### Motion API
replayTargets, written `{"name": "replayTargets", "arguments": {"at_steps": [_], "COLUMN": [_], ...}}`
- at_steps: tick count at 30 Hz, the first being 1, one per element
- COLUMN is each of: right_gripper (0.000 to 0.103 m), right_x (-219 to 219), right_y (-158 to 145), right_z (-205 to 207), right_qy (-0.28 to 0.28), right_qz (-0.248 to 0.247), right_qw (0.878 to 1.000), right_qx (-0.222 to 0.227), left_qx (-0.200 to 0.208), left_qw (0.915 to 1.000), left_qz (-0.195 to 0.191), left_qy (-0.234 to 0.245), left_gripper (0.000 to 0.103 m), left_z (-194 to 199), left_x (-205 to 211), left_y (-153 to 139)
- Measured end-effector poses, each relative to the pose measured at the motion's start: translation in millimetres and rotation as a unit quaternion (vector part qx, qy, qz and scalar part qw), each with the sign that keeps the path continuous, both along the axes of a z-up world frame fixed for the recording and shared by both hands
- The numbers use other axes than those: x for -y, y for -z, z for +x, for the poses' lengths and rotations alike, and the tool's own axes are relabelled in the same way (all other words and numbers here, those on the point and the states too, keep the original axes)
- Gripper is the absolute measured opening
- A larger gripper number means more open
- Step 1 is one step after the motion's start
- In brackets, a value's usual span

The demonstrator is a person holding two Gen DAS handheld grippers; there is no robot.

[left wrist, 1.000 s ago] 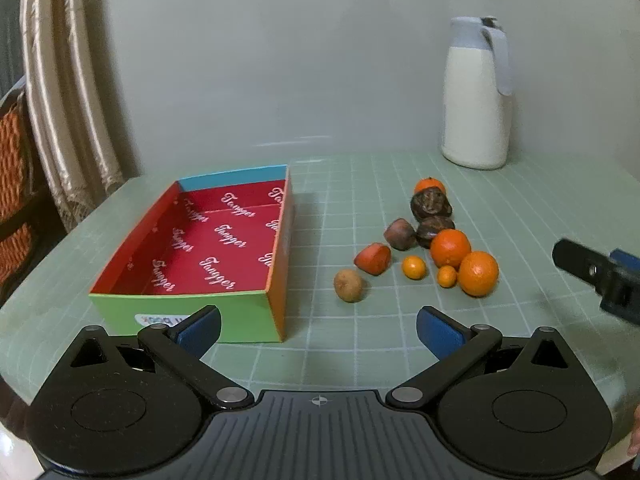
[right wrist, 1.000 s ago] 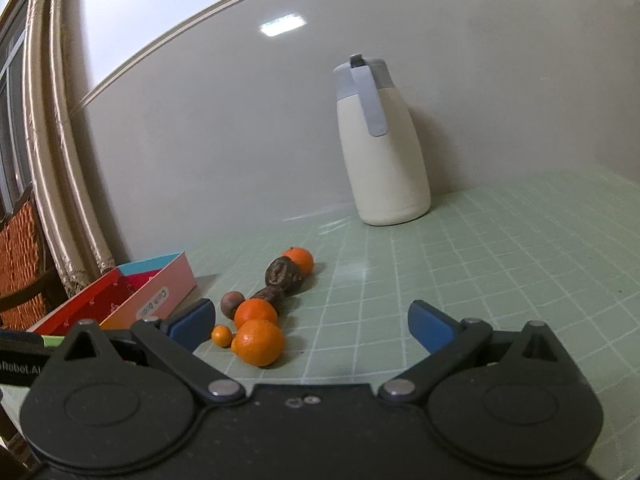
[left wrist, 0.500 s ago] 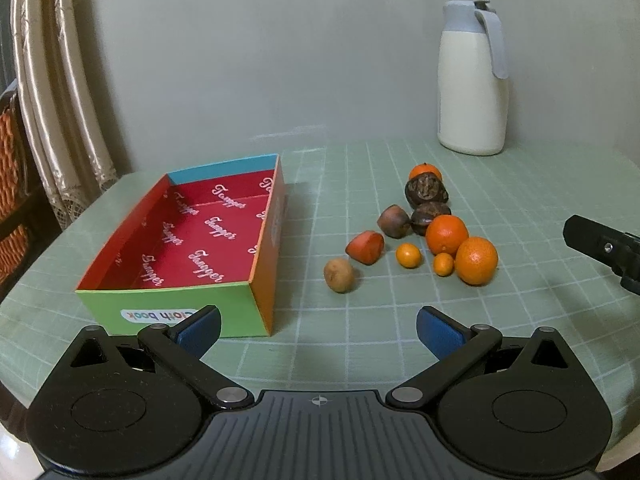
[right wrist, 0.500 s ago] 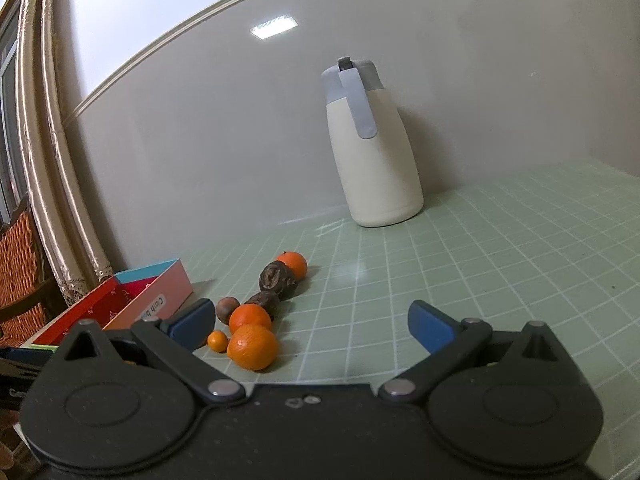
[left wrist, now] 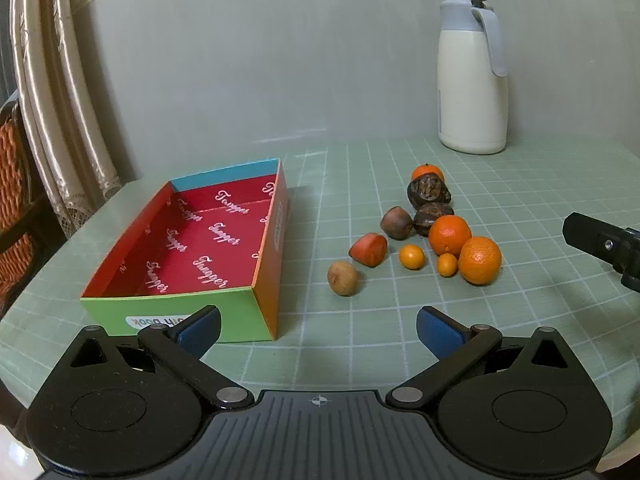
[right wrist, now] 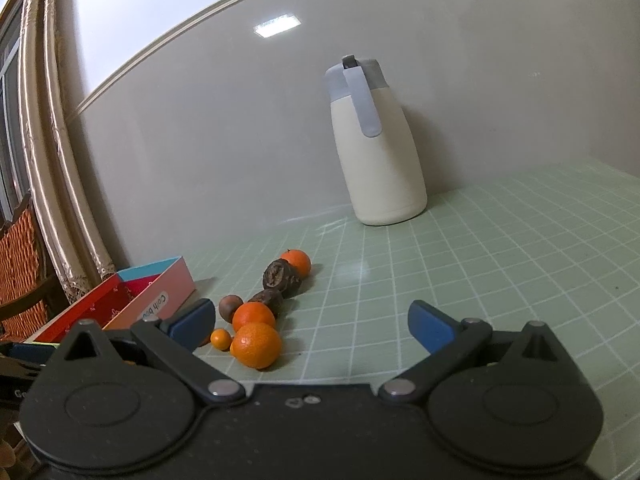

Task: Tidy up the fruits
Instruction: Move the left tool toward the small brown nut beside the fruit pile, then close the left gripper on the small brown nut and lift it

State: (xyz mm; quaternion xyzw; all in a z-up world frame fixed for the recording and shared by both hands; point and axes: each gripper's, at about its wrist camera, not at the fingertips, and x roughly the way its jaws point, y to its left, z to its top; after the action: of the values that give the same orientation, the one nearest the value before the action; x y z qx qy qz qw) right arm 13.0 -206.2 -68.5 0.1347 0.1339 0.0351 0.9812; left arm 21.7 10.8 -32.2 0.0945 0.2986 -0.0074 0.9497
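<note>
Fruits (left wrist: 416,232) lie clustered on the counter (left wrist: 400,320) beside the empty red box (left wrist: 208,236). Our left claw (left wrist: 318,330) and right claw (right wrist: 306,322) both hang released, holding nothing. We should take an outlying fruit first, closing gently so none rolls.

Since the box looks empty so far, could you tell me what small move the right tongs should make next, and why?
Probably ease the right tongs forward and down over the nearest orange. Both tongs are open and hold nothing, the box holds no fruit, and that orange lies at the near edge of the cluster, just ahead of the right tongs, with open table on one side.
</note>
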Motion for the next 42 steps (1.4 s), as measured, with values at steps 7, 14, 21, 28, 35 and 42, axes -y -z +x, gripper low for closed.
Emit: {"name": "replayTargets", "arguments": {"at_steps": [7, 14, 21, 28, 35, 42], "right_gripper": [0.103, 0.103, 0.103, 0.103, 0.103, 0.103], "right_x": [0.6, 3.7, 6.7, 8.7, 8.9, 6.0], "right_y": [-0.6, -0.8, -1.0, -1.6, -2.4, -3.1], "right_z": [-0.5, -0.8, -1.6, -3.8, -2.3, 3.2], "right_qy": [0.003, 0.005, 0.007, 0.007, 0.004, -0.001], "right_qz": [0.001, 0.009, 0.017, 0.022, 0.031, 0.033], "right_qw": [1.0, 1.0, 1.0, 1.0, 0.999, 0.999], "right_qx": [0.0, 0.001, 0.002, 0.007, 0.008, 0.009], "left_qx": [0.003, 0.003, 0.014, 0.013, 0.046, 0.048], "left_qw": [0.9999, 0.9991, 0.9975, 0.9984, 0.9959, 0.9929], "left_qz": [0.011, 0.029, 0.04, 0.024, 0.021, -0.015], "left_qy": [0.008, 0.032, 0.056, 0.049, 0.075, 0.108], "left_gripper": [0.103, 0.103, 0.103, 0.103, 0.103, 0.103], "left_z": [-1.2, -0.7, 5.0, 20.4, 25.8, 38.5], "left_x": [4.0, 10.3, 16.5, 8.2, 12.8, 20.6], "left_y": [1.2, 3.2, 3.9, 9.9, 10.8, 14.5]}}
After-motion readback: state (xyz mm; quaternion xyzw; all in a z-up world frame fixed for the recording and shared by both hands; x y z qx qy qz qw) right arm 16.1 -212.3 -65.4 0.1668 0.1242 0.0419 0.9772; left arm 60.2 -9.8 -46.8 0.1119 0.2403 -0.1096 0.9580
